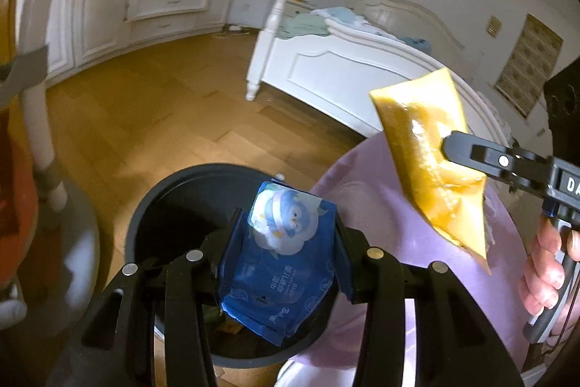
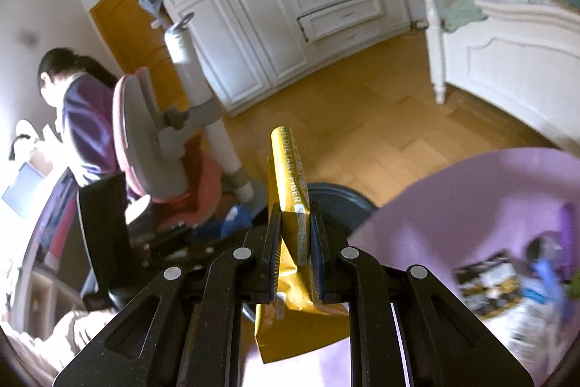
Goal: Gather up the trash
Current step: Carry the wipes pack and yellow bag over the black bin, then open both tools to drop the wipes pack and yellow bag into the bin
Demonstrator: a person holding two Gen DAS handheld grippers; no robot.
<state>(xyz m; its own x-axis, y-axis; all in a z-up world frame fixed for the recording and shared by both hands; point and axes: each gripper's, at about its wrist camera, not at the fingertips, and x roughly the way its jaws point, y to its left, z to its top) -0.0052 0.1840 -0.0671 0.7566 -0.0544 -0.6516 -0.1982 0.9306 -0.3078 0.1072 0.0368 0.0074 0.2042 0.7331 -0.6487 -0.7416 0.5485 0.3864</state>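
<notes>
My left gripper (image 1: 286,238) is shut on a blue wet-wipe packet (image 1: 282,263) with a penguin picture and holds it over the open dark round bin (image 1: 145,220) on the floor. My right gripper (image 2: 295,220) is shut on a yellow snack wrapper (image 2: 290,176), held edge-on. In the left wrist view that wrapper (image 1: 431,155) hangs to the right of the bin, above the purple table, clamped by the right gripper (image 1: 446,147). The bin's rim (image 2: 337,194) shows behind the wrapper in the right wrist view. Some trash lies in the bin's bottom.
A round purple table (image 1: 362,191) stands right of the bin, with papers and small items (image 2: 507,281) on it. A pink and grey chair (image 2: 145,140) and a seated person (image 2: 79,111) are at the left. A white bed (image 1: 344,68) and wardrobes (image 2: 253,6) stand behind on wooden floor.
</notes>
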